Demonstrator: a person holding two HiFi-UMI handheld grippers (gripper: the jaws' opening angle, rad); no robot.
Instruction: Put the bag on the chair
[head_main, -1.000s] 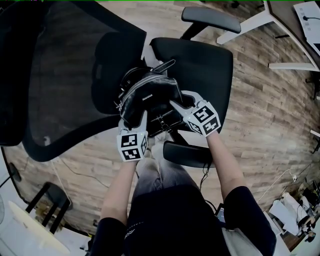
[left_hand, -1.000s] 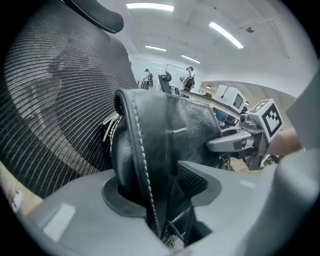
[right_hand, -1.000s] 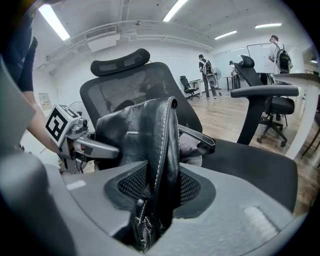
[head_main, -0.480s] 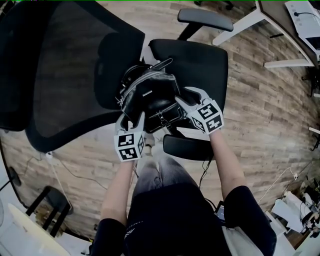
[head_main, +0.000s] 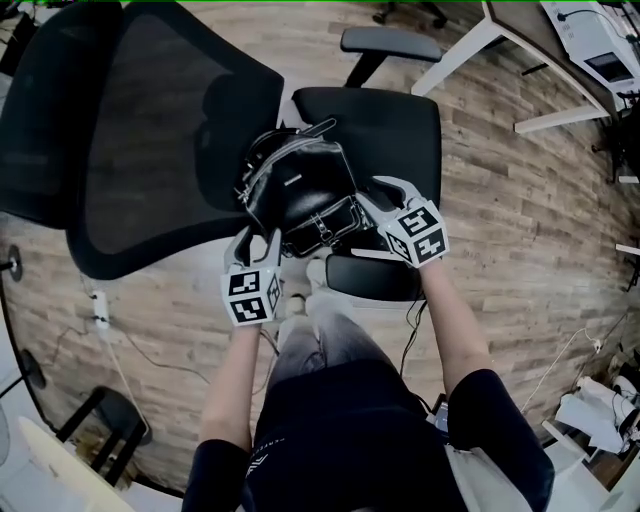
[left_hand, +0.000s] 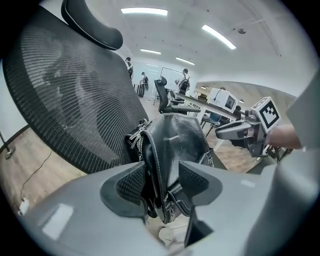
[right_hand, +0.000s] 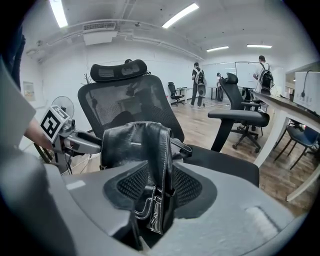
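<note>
A black leather bag (head_main: 297, 187) stands on the seat (head_main: 400, 130) of a black office chair, leaning toward the mesh backrest (head_main: 150, 120). My left gripper (head_main: 258, 243) is at the bag's near left corner. Its jaws are closing, with the bag's stitched edge (left_hand: 159, 165) between the pads and a thin gap at the right-hand pad. My right gripper (head_main: 372, 198) is at the bag's right side. Its jaws are closing too, and both pads lie against the bag's folded edge (right_hand: 159, 170). Each gripper also shows in the other's view: the right gripper (left_hand: 235, 131) and the left gripper (right_hand: 82, 142).
The near armrest (head_main: 372, 275) lies just below the right gripper, the far armrest (head_main: 390, 42) beyond the seat. White desk legs (head_main: 470, 45) stand at the upper right. A cable (head_main: 130, 350) trails over the wooden floor at left. People stand far off in the room.
The bag and both grippers have shifted slightly away from me, toward the backrest. The left gripper now sits a little lower on the bag's corner.
</note>
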